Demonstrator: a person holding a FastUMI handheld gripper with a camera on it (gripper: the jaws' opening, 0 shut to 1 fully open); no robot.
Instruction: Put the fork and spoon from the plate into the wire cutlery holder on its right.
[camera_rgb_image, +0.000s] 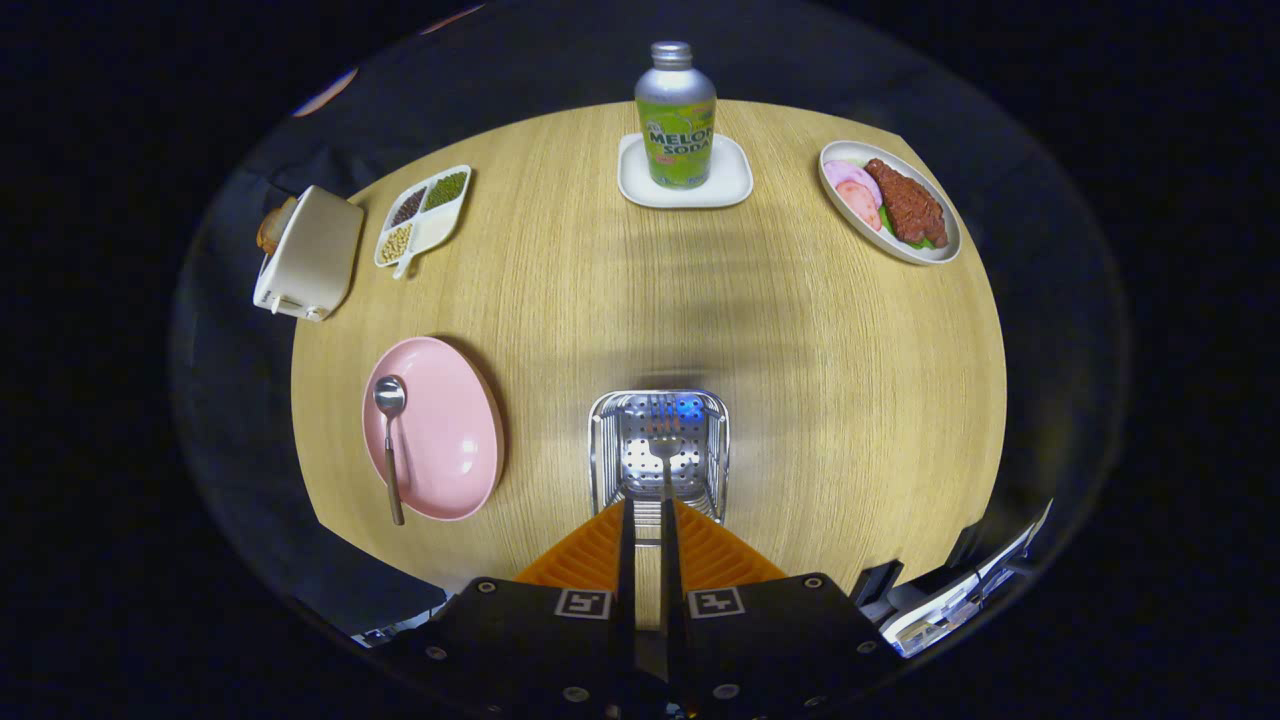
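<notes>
Closest to my camera, the jaws (646, 525) sit at the bottom centre of the frame, pressed nearly together and pinching the slim handle of the fork (664, 455). I see its tines just ahead of the fingertips, hanging over the open mouth of the wire cutlery holder (610, 455), with the holder's perforated floor showing behind them. Whether the fork touches that floor I cannot tell.

Left of the holder, in the lower left of the frame, lies the pink plate (450, 435). It is clearly apart from the holder, with a bare strip of worktop (820, 380) between them. On the plate's left side rests the spoon (389, 440), bowl toward the far side, its handle reaching past the near rim. That rim comes close to the near-left edge of the worktop.

To the right of the holder I have wide open wood all the way out to the worktop's right edge.

Along the far side, at the top of the frame, stand a soda bottle (676, 115) on a white square coaster (635, 180), an oval dish of meat (935, 250) at upper right, and a divided tray of beans (425, 235) at upper left. Beyond the tray, a cream toaster (310, 255) overhangs the left edge.
</notes>
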